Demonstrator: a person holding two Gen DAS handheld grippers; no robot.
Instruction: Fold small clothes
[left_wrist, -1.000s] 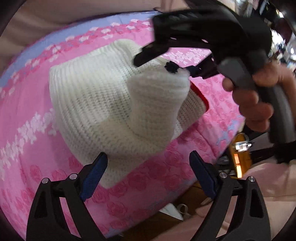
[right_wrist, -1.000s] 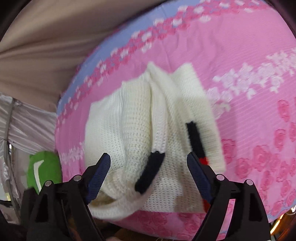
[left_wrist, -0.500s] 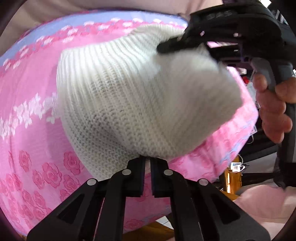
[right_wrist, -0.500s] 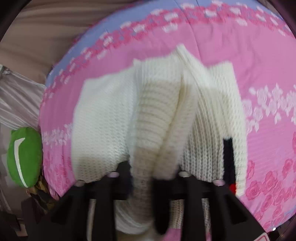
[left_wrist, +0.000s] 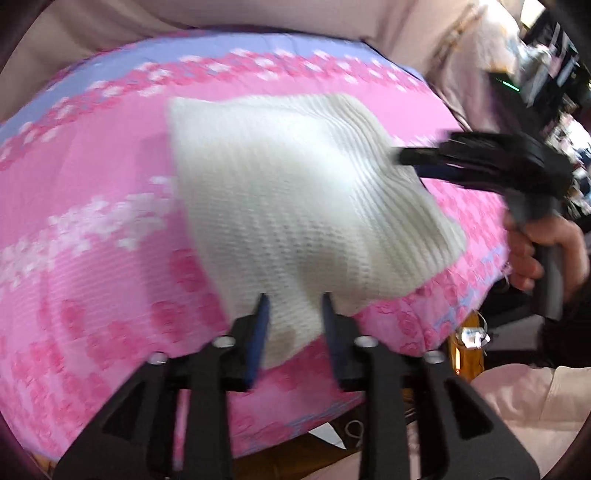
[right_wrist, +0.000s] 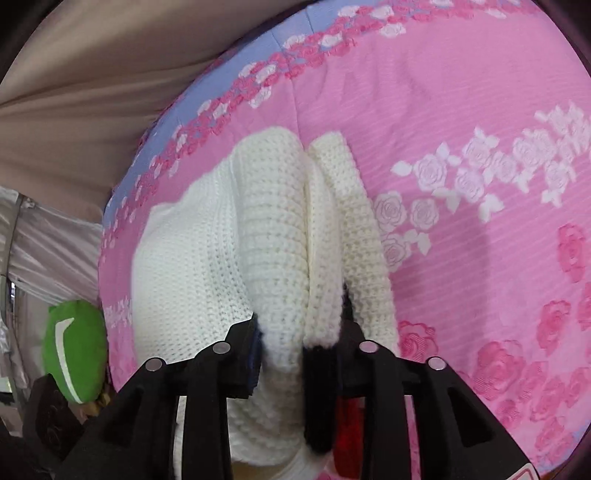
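Note:
A white knitted sweater (left_wrist: 295, 192) lies folded on the pink rose-patterned bedspread (left_wrist: 92, 221). My left gripper (left_wrist: 295, 306) stands partly open around the sweater's near corner, fingers apart with fabric between them. My right gripper (left_wrist: 406, 157) reaches in from the right at the sweater's far right edge. In the right wrist view the right gripper (right_wrist: 299, 328) is shut on a thick bunch of the sweater's folded layers (right_wrist: 280, 258). A black cuff and a red trim (right_wrist: 321, 387) show just below the fingers.
The bedspread (right_wrist: 480, 147) has a lilac border at the far edge. Beige curtain (right_wrist: 74, 92) hangs behind the bed. A green cushion (right_wrist: 74, 350) sits off the bed's left side. The bed's near edge drops off beside my right hand (left_wrist: 535, 258).
Both grippers closed on the sweater half a second ago and carried its near part over. The left gripper has since opened partly. The sweater now lies flatter and folded.

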